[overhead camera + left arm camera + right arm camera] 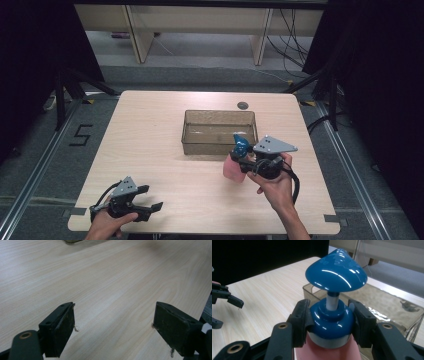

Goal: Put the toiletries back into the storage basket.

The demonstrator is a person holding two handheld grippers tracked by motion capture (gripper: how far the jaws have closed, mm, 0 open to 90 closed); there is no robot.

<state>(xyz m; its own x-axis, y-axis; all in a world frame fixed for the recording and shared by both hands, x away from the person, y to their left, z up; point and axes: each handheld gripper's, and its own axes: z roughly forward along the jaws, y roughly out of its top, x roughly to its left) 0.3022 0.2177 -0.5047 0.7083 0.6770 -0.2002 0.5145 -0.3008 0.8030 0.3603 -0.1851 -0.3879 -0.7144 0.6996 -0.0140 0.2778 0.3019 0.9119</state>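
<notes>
Pale wood-grain surface (150, 135), rectangular with rounded corners, standing on grey floor (40, 165). Clear brownish rectangular bin (219, 132) resting directly on it, right of centre, toward the far edge. Small dark round grommet (242, 105) set into the top just beyond the bin. Pink bottle with blue pump top (235, 162) just in front of the bin's right corner; contact with the top not discernible.

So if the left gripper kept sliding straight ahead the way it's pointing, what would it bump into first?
Mostly bare table. The open left gripper points towards a clear tray at the far edge of its view, probably the first thing met, though depth is unclear.
</notes>
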